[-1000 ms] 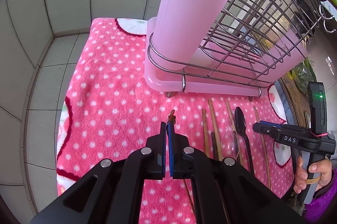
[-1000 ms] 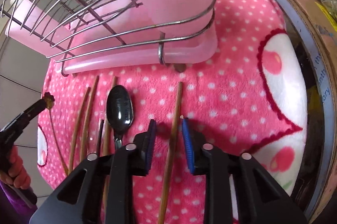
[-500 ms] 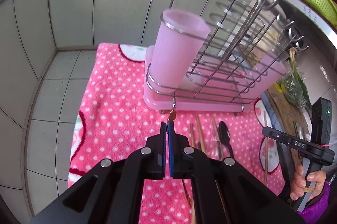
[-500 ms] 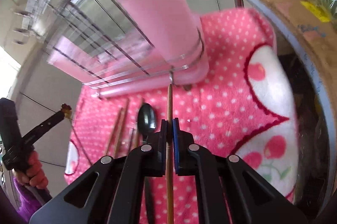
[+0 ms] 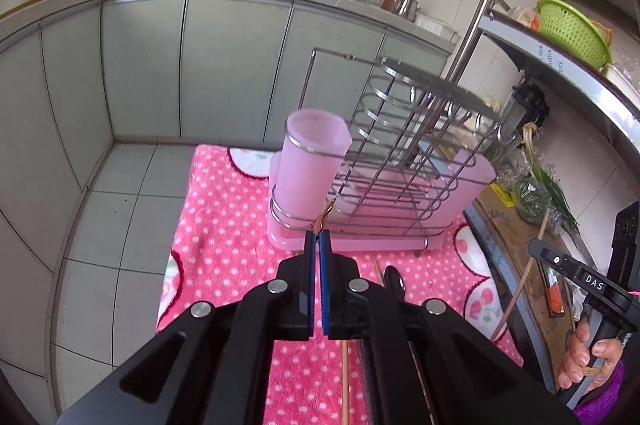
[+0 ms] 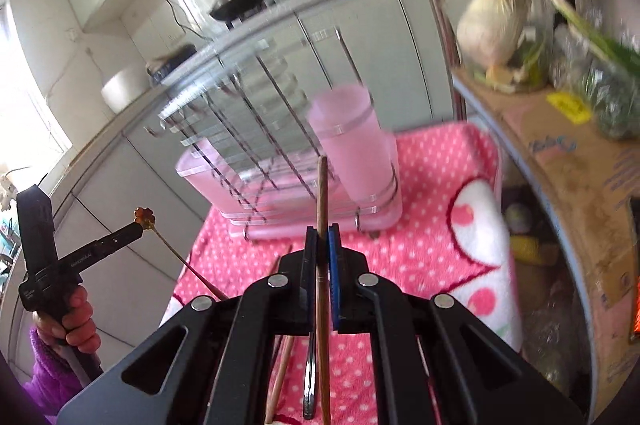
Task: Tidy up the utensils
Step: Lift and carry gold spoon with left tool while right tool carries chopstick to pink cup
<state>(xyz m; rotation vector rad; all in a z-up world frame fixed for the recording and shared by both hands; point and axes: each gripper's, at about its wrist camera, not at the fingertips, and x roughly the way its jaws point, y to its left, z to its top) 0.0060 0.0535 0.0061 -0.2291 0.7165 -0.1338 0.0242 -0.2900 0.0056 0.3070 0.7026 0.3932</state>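
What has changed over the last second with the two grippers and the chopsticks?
The right gripper closed on a brown chopstick that lay on the pink towel and lifted it toward the pink cup. The left gripper, shut on a thin stick with a flower-shaped end throughout, rose too. The dish rack, the dark spoon and the other chopsticks stayed put.

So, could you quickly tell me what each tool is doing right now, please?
Left tool: closed on a thin flower-tipped metal stick.
Right tool: closed on a brown wooden chopstick.
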